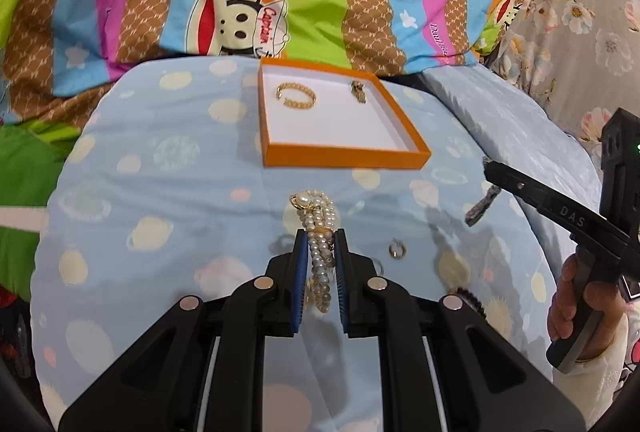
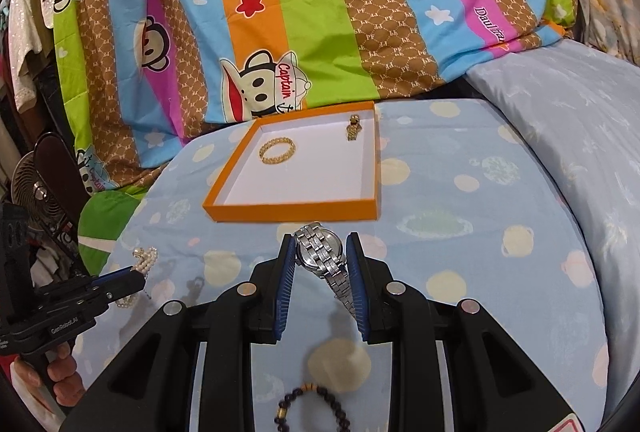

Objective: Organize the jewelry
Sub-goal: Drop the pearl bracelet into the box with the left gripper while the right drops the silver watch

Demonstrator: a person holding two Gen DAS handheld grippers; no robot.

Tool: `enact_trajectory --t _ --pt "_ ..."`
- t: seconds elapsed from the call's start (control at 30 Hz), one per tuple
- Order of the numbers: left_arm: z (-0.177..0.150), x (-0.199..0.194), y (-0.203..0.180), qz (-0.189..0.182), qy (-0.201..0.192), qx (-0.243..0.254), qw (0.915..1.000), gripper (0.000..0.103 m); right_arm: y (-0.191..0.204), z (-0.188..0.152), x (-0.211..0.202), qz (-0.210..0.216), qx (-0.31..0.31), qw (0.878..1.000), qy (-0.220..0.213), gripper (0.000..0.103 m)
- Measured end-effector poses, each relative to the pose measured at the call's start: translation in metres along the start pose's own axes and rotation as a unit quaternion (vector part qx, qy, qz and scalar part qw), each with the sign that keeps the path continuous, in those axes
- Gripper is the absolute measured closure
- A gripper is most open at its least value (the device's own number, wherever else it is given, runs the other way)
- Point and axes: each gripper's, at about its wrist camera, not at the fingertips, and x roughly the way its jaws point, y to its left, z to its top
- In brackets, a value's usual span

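Pearls (image 1: 318, 232) clamped in left gripper (image 1: 321, 238), watch (image 2: 320, 252) pinched by right gripper (image 2: 320, 244); both should lift clear over the tray (image 2: 296, 213) rim before releasing.

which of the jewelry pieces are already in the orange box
Two gold pieces: the gold chain bracelet and the small gold watch lie inside the orange box. The pearl bracelet and silver watch are outside, between gripper fingers.

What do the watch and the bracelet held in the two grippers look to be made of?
Watch: apparently polished steel, with shiny silver links, in the right gripper.
Pearl bracelet: glossy cream beads, pearl or imitation, gold-toned clasp, in the left gripper.
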Motion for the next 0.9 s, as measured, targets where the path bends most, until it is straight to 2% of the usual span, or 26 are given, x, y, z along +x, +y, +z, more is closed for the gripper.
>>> enact_trajectory --t 0.23,0.47,0.57,0.67,0.8,0.87,0.9 --pt "0.057 0.038 -0.007 0.005 -0.004 0.023 0.9997 0.090 0.005 0.059 0.052 0.016 0.005 1.000 -0.001 0.078" --pt "0.112 0.101 -0.003 0.013 0.006 0.010 0.9999 0.090 0.010 0.109 0.116 0.039 0.029 0.999 -0.022 0.078" --pt "0.123 0.132 0.001 0.020 0.017 0.002 0.9996 0.090 0.004 0.113 0.142 0.039 0.045 0.998 -0.020 0.078" --pt "0.124 0.158 0.004 0.029 0.030 0.000 0.9991 0.090 -0.008 0.105 0.167 0.029 0.060 0.998 -0.001 0.078" --pt "0.112 0.166 0.008 0.048 0.035 0.001 0.9982 0.089 -0.019 0.083 0.166 0.017 0.060 0.998 0.025 0.078" --pt "0.106 0.161 0.008 0.047 0.033 0.001 0.9983 0.085 -0.020 0.071 0.151 0.011 0.050 0.998 0.021 0.078" --pt "0.102 0.157 0.009 0.045 0.031 -0.002 0.9985 0.073 -0.020 0.066 0.144 0.009 0.046 0.999 0.018 0.077"
